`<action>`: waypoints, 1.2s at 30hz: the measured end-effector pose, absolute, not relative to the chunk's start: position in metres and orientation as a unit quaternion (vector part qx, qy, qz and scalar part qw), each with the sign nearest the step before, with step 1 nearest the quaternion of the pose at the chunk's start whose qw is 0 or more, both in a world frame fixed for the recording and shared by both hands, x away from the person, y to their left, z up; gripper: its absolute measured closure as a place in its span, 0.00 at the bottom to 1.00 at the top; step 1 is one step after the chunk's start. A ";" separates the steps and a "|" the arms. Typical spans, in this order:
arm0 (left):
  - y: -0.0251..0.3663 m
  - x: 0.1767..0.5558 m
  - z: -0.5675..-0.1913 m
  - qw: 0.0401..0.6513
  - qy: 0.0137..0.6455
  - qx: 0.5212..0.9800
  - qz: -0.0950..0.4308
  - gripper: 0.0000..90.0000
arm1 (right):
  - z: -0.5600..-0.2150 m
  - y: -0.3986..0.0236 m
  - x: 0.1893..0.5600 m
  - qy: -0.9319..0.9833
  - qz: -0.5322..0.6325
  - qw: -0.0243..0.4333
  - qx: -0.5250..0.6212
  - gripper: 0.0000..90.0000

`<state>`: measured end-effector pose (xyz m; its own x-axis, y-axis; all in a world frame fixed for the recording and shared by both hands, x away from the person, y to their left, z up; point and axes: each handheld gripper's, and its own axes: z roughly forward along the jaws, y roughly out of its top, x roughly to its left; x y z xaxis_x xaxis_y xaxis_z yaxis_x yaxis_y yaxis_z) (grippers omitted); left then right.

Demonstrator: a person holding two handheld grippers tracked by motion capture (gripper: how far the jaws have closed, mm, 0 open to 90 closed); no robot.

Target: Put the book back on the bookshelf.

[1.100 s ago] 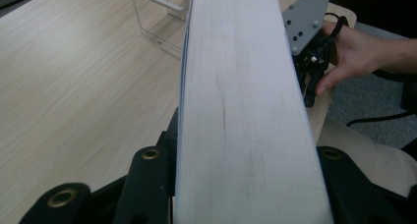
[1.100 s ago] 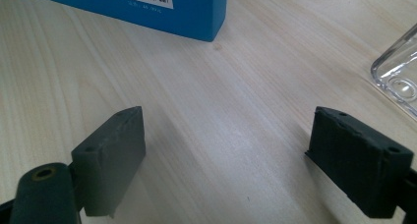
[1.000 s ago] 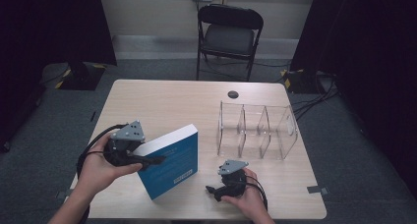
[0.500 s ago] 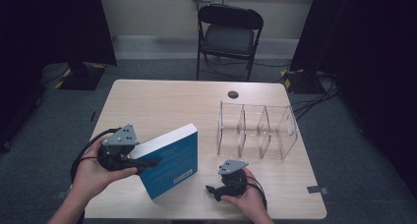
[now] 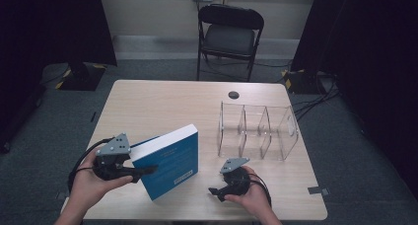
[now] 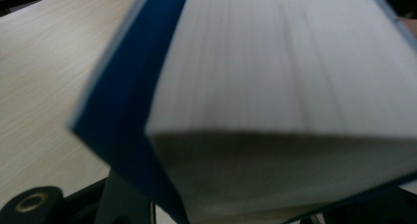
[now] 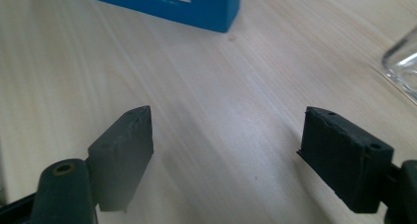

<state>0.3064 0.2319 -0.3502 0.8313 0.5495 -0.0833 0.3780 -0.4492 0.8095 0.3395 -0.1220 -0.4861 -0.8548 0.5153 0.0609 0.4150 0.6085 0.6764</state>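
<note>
The left gripper pinches the blue book by its edge, jaws just eased wider — it stands tilted on the table. The right gripper rests nearby — jaws spread, just narrowing, nothing between.

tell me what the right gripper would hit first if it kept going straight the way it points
Probably the blue book. The right gripper has its jaws open over bare table, and the book's lower corner lies ahead, slightly left of centre. Depth is hard to judge; aimed low, it may meet the tabletop first.
</note>
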 end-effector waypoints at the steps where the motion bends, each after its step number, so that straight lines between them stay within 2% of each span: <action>1: 0.233 0.306 -0.352 0.450 0.274 0.845 0.097 0.55 | -0.482 -0.122 0.340 0.896 0.359 0.066 0.253 0.22; 14: 0.232 0.303 -0.382 0.463 0.278 0.835 0.101 0.52 | -0.435 -0.115 0.354 0.904 0.363 0.060 0.215 0.22; 21: 0.232 0.300 -0.380 0.455 0.279 0.840 0.103 0.52 | -0.419 -0.112 0.363 0.911 0.361 0.047 0.194 0.22; 36: 0.248 0.291 -0.369 0.465 0.285 0.831 0.111 0.51 | -0.392 -0.105 0.373 0.917 0.353 0.051 0.179 0.22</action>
